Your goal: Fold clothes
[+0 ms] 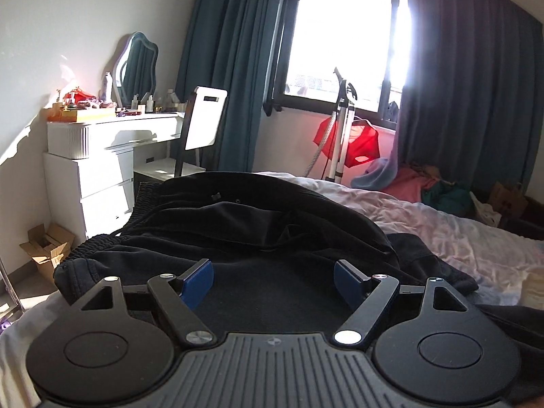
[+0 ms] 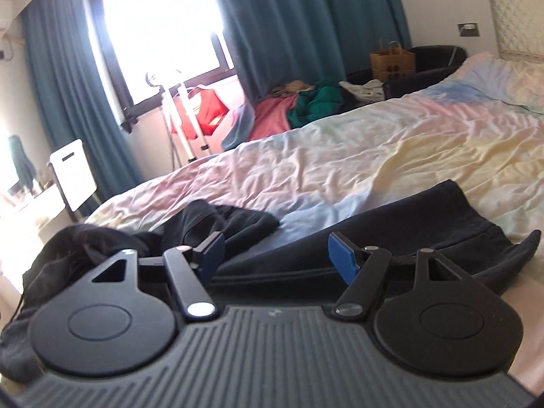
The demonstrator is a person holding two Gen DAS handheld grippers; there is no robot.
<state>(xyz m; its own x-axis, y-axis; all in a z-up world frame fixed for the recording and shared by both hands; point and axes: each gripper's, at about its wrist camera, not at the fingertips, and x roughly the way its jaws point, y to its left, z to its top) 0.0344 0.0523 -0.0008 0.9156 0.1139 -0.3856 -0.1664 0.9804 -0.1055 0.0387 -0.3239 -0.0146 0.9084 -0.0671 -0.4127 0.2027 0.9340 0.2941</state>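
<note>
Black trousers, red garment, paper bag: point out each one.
Black trousers (image 1: 238,217), left wrist view, upper fabric near the waistband.
Red garment (image 1: 360,142), left wrist view, its front.
Paper bag (image 2: 392,61), right wrist view, its front face.

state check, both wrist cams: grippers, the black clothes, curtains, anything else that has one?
left gripper: open, nothing between the pads, above the black trousers.
right gripper: open, nothing held.
black trousers: lying rumpled on the bed, not neatly folded, elastic waistband toward the dresser.
bed sheet: wrinkled.
curtains: drawn apart, window uncovered.
paper bag: upright.
cardboard box: flaps open, on the floor.
</note>
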